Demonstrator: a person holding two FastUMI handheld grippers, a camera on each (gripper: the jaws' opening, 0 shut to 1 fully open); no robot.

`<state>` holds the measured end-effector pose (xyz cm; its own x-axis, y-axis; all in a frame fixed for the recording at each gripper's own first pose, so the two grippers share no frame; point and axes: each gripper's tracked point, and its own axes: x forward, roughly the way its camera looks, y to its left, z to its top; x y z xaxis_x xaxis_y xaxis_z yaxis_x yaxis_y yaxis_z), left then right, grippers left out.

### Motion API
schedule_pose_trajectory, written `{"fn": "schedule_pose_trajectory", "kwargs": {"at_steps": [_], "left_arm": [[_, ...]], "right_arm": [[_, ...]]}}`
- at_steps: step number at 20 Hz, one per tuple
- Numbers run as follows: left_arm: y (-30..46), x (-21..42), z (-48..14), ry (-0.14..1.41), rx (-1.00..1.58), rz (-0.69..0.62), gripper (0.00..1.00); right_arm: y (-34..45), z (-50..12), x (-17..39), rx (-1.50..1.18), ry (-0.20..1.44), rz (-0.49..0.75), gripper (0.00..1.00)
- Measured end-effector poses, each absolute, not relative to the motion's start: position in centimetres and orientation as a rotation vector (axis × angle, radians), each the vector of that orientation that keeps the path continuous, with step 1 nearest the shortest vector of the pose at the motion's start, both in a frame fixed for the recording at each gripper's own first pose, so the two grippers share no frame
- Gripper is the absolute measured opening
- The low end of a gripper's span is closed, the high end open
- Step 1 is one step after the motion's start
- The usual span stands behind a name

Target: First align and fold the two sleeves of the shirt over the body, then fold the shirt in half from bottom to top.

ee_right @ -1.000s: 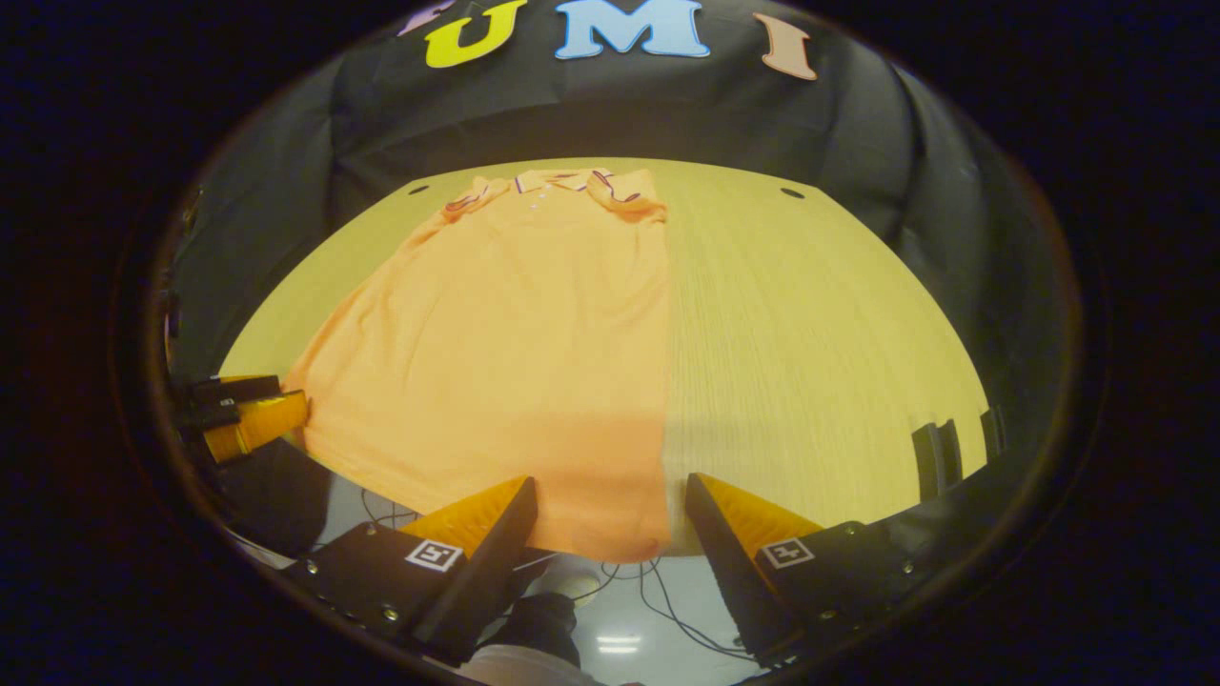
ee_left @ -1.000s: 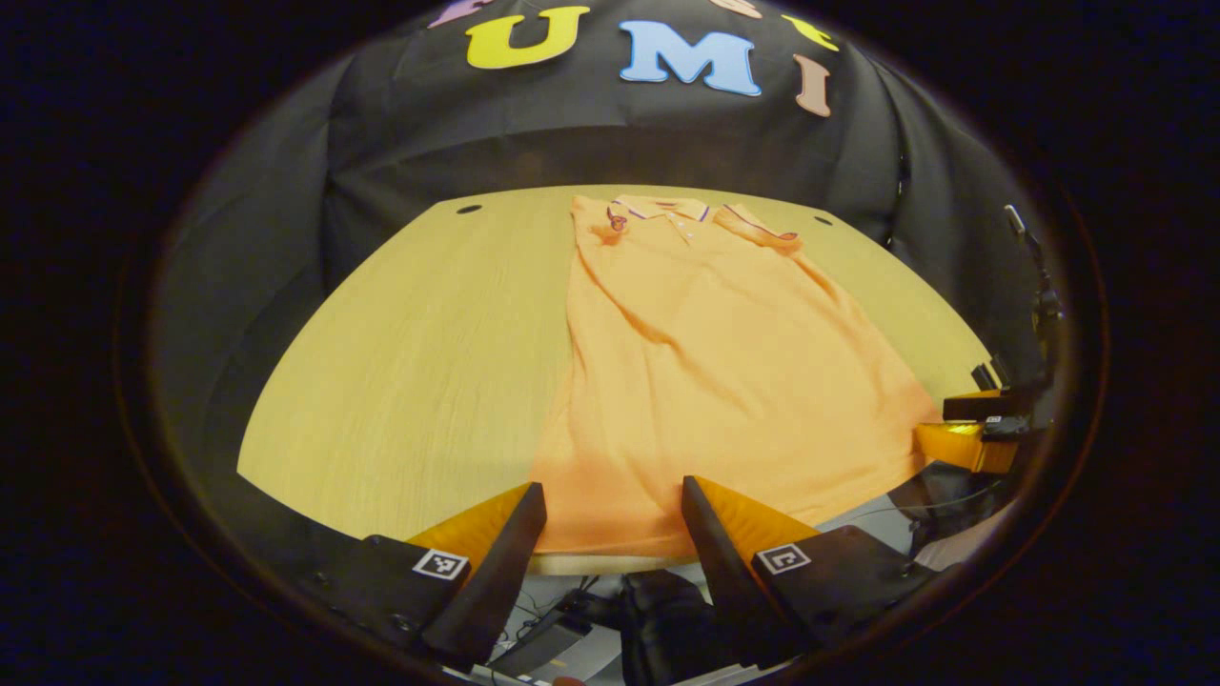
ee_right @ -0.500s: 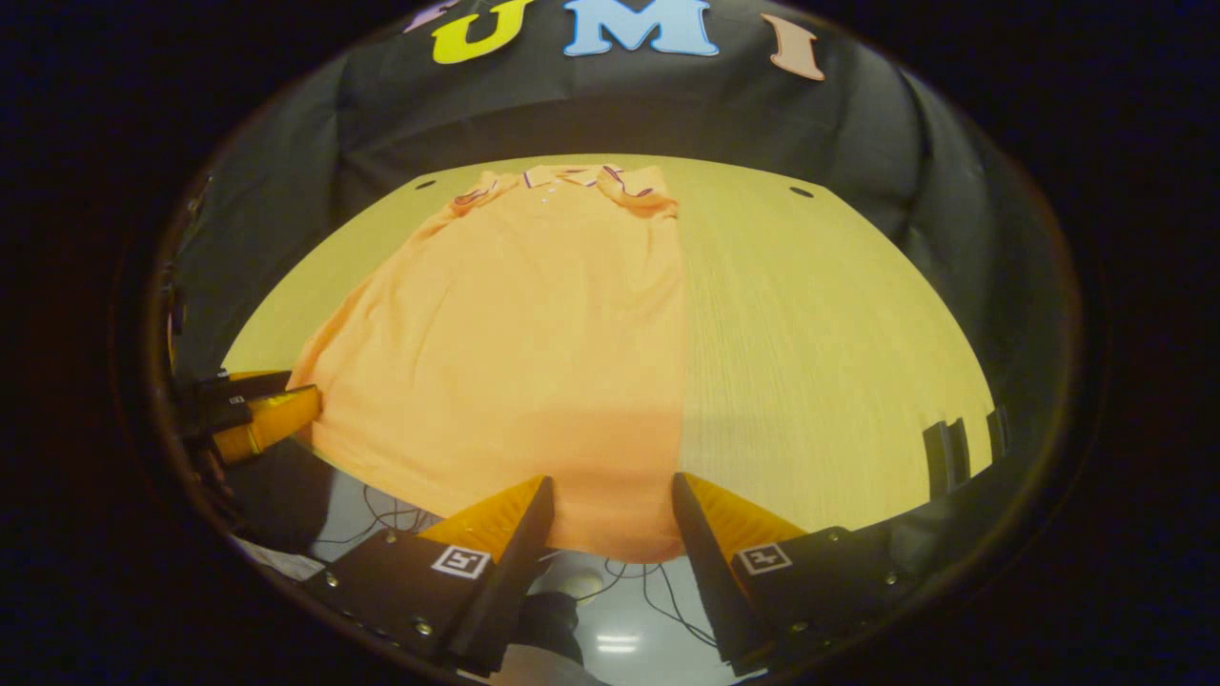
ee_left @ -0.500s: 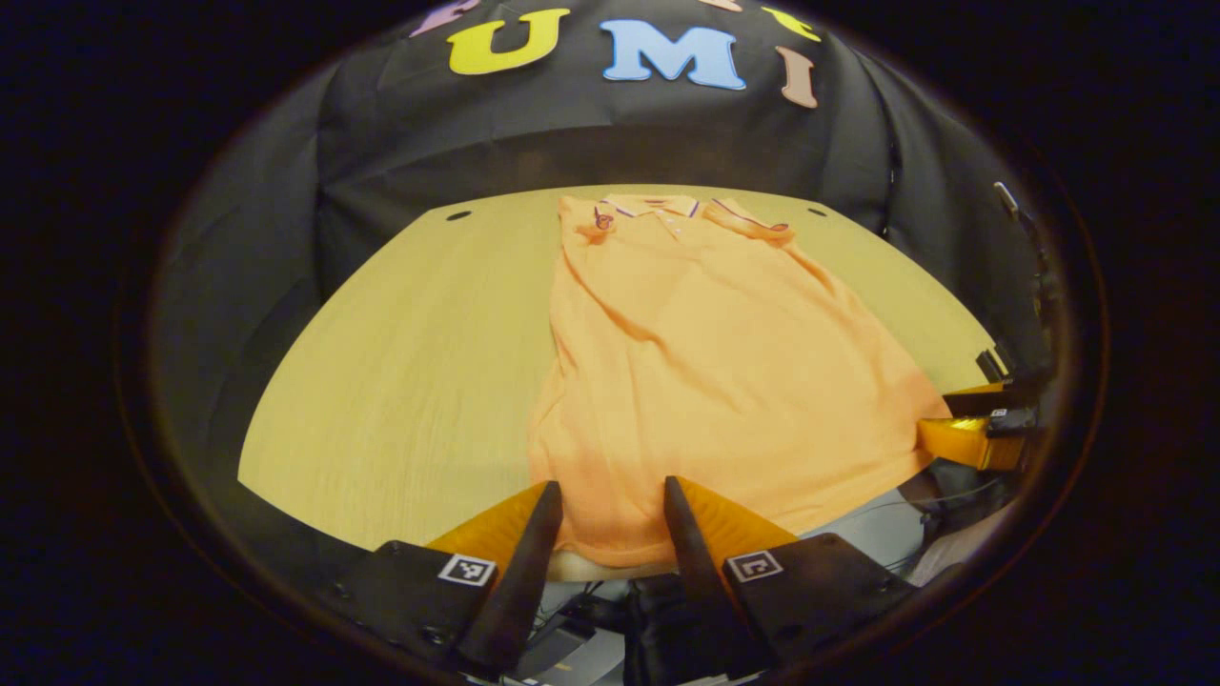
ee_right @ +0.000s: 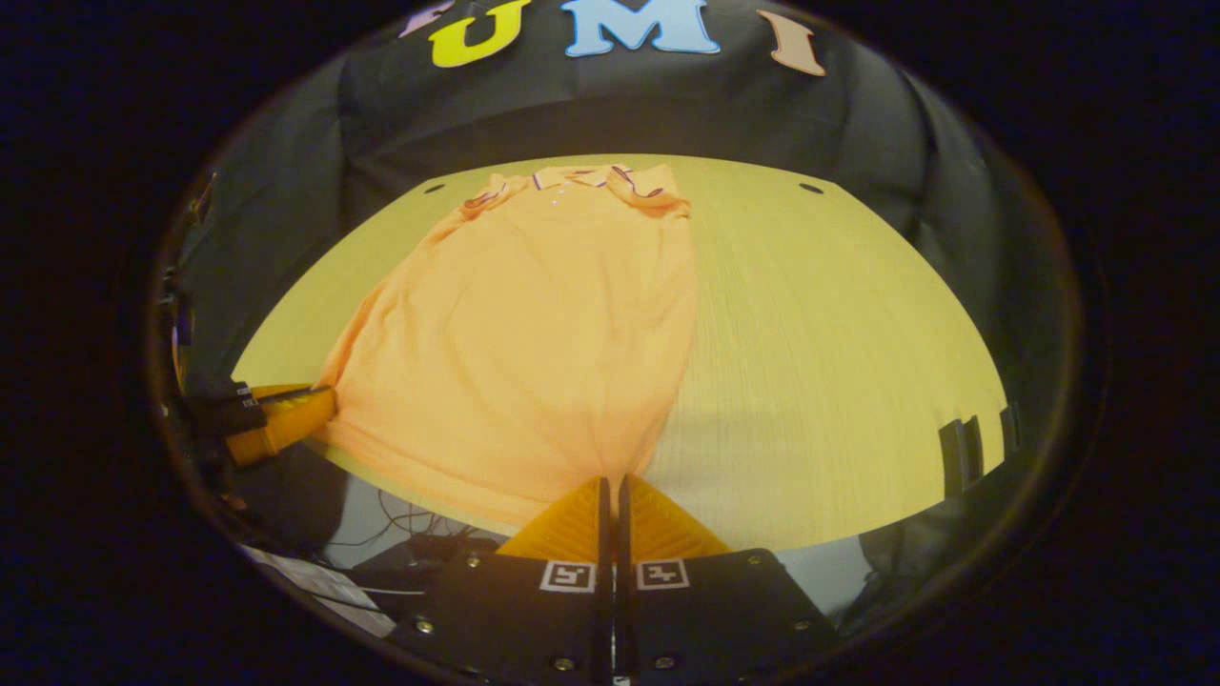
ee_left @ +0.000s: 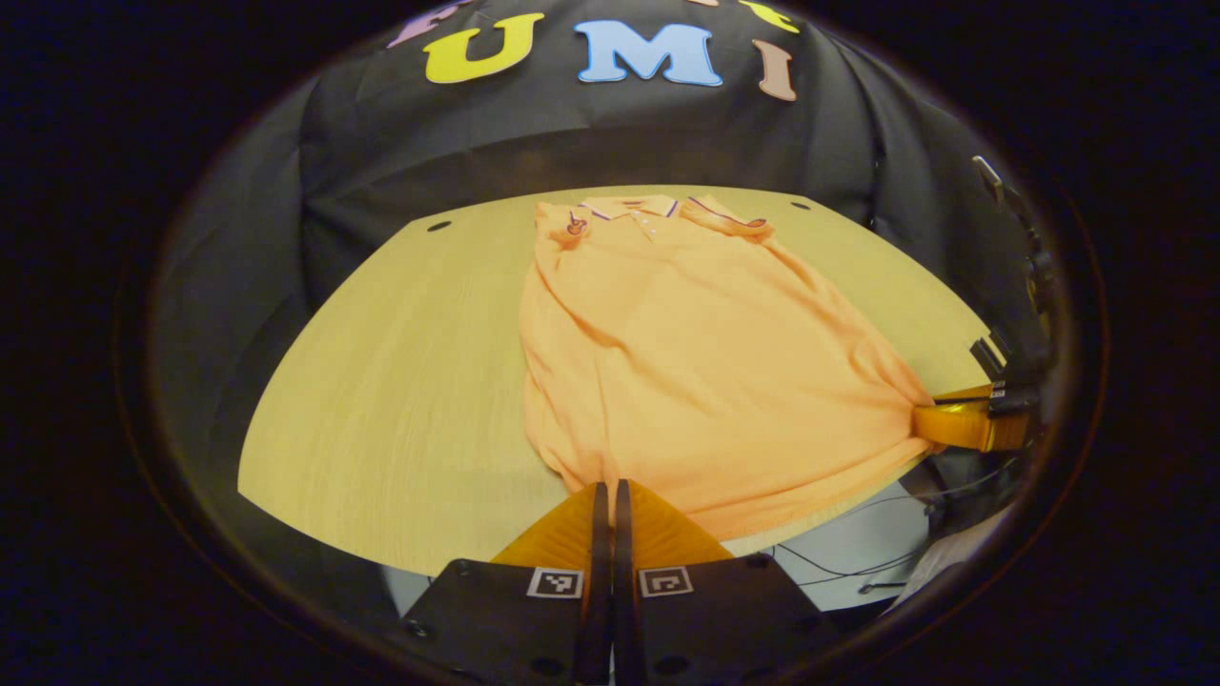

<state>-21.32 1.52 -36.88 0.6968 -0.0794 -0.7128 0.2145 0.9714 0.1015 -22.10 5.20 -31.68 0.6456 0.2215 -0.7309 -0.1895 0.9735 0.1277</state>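
An orange polo shirt (ee_left: 686, 362) lies flat on the wooden table (ee_left: 400, 381), collar at the far end, both sleeves folded in over the body. My left gripper (ee_left: 606, 488) is shut on the hem at the shirt's near left corner, and the cloth bunches toward it. In the right gripper view the shirt (ee_right: 534, 324) runs down to my right gripper (ee_right: 610, 481), which is shut on the near right corner of the hem. Each gripper shows in the other's view, pinching its corner: the right one (ee_left: 929, 419), the left one (ee_right: 319, 405).
The table's near edge runs just behind both grippers, with floor and cables (ee_left: 839, 553) below it. Bare tabletop (ee_right: 820, 343) stretches to the right of the shirt. Two dark clips (ee_right: 958, 453) stand at the table's right edge. The booth's black cloth closes the back.
Both grippers went from open, straddling the hem, to shut on its corners. The hem has drawn in toward each gripper and lifted slightly off the table edge.
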Motion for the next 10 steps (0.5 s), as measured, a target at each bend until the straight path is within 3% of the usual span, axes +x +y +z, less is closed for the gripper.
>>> {"fn": "schedule_pose_trajectory", "kwargs": {"at_steps": [10], "left_arm": [[0.3, -18.2, -31.0, 0.686, 0.117, -0.113, 0.07]], "right_arm": [[4.1, -25.8, -19.0, 0.066, 0.712, 0.291, 0.01]]}}
